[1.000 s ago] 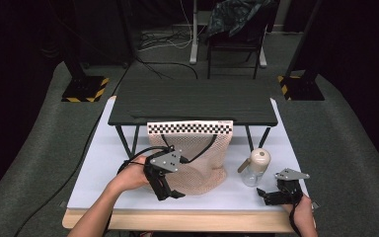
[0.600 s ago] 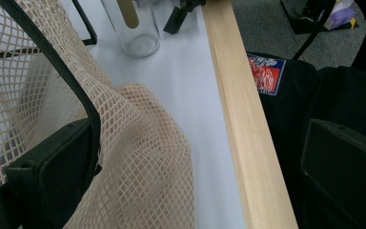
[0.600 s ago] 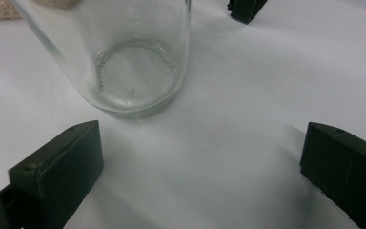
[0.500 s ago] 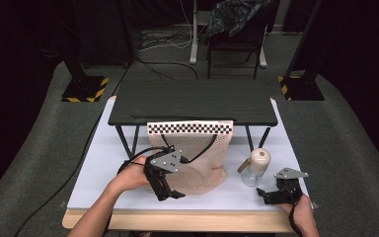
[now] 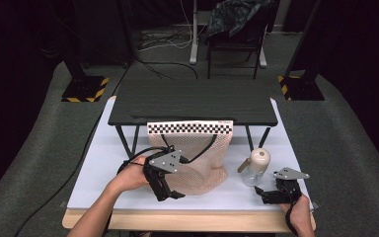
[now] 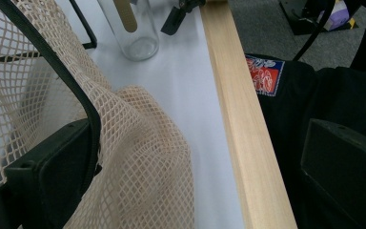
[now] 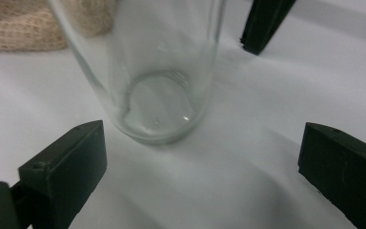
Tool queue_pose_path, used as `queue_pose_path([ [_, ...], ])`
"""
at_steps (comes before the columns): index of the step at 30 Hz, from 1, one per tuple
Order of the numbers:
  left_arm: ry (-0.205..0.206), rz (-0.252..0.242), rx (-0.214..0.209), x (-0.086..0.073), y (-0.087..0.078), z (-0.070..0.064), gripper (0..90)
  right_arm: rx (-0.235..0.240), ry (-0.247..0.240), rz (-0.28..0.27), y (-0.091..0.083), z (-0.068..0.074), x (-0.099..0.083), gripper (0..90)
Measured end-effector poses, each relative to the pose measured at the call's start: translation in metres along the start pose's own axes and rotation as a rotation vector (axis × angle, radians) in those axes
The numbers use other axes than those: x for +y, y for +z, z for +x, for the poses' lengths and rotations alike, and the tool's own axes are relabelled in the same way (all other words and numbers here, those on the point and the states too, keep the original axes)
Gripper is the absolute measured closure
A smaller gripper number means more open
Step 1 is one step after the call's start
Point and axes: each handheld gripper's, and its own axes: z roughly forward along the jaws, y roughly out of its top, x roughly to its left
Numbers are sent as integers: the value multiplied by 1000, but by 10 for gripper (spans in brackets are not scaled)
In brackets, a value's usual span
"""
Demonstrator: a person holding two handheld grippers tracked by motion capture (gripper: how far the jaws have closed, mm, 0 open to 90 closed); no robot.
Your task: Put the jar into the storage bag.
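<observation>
— How is the light in the high view?

— Strong from above on the white table [image 5: 103, 163], which is the brightest patch; the floor and the far room sink into near black. The dark shelf [image 5: 192, 101] throws a soft shadow on the white beneath it. The picture is soft and slightly grainy throughout.

— And the gripper views?

— The left gripper view is evenly lit; the mesh bag [image 6: 138, 157] is fairly sharp, while the near black jaws are blurred. In the right gripper view the glass bottle [image 7: 157, 71] is soft and catches a small glint near its base, with a faint grey shadow on the white around it.
</observation>
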Motion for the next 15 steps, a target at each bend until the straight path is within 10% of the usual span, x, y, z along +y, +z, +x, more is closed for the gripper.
queue_pose_path([
  [15,-1,2,1,0,0,0,0,11,7,-119,-11,20,21,21],
])
